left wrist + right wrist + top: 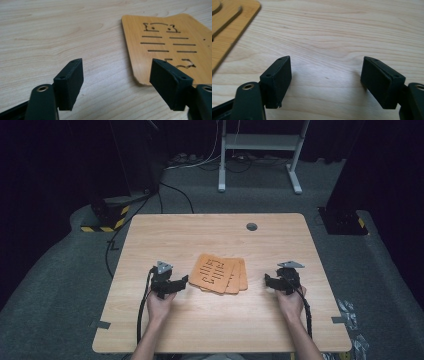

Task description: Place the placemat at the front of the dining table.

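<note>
A fanned stack of thin orange-brown wooden boards with cut-out slots lies at the middle of the light wooden table. My left gripper rests open just left of the stack; in the left gripper view the top board lies ahead, its near corner by the right jaw, and the left gripper holds nothing. My right gripper stands open a short way right of the stack, over bare table. In the right gripper view the boards' edges lie at the upper left, apart from the right gripper.
A round grey cap sits in the table near its far edge. Beyond the table stand a white metal frame and floor cables. Grey tape tabs mark the table's sides.
</note>
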Demonstrator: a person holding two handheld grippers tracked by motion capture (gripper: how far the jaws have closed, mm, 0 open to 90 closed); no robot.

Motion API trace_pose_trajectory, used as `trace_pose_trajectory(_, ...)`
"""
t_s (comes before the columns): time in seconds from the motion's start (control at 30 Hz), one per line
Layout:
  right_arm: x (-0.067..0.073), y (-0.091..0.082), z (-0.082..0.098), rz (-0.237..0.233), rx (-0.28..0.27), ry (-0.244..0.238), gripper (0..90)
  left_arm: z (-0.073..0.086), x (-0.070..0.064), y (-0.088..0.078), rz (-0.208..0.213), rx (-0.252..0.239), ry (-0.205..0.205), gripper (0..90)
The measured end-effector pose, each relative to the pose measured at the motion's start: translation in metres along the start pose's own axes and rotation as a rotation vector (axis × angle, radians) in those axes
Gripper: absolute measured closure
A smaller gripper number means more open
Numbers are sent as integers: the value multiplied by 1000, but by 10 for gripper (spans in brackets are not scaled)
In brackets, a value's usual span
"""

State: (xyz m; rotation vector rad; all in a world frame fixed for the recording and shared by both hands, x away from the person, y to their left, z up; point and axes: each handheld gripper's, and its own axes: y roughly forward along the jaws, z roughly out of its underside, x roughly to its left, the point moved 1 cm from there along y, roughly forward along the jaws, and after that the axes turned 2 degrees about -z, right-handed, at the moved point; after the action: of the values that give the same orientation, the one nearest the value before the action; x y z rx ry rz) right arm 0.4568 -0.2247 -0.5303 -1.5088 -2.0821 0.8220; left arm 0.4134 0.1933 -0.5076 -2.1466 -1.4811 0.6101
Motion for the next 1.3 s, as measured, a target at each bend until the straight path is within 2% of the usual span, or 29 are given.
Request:
trace_pose_trajectory(0.1,-6,-4,2,7,11,-1,222,0,-1,0,6,-4,-6,292)
trace_pose_trajectory(0.13,-8,-4,3,22,-3,-3,202,0,-1,0,4,-2,-8,292)
trace_pose_trajectory(0.17,-13,-5,5,23,15,35,169,0,-1,1,-1,3,-12,299)
trace_pose_trajectory(0.2,-15,-5,5,39,12,39,160,1,-1,1,-3,5,-10,301)
trace_pose_trajectory(0.43,-15,-5,6,44,9,39,160,1,-2,3,3,16,-12,331)
trace_pose_trajectory(0.7,-15,-5,6,44,9,40,159,2,-7,12,38,36,-18,314)
trace_pose_trajectory(0.73,-15,-5,6,45,9,41,160,1,-10,16,37,52,-7,307)
trace_pose_trajectory(0.9,-15,-5,6,46,9,42,159,-2,-15,23,49,58,9,307)
trace_pose_trajectory(1.0,-15,-5,6,46,10,41,159,-2,-18,29,50,73,-8,318)
trace_pose_trajectory(1.1,-15,-5,6,46,10,41,159,-3,-18,32,56,81,-2,331)
trace_pose_trajectory(1.13,-15,-5,6,46,9,42,159,-2,-19,32,56,84,-16,336)
trace_pose_trajectory(1.2,-15,-5,6,47,9,43,159,-2,-18,34,64,91,-9,352)
trace_pose_trajectory(1.3,-16,-6,6,46,13,32,159,-1,-18,34,66,91,-23,377)
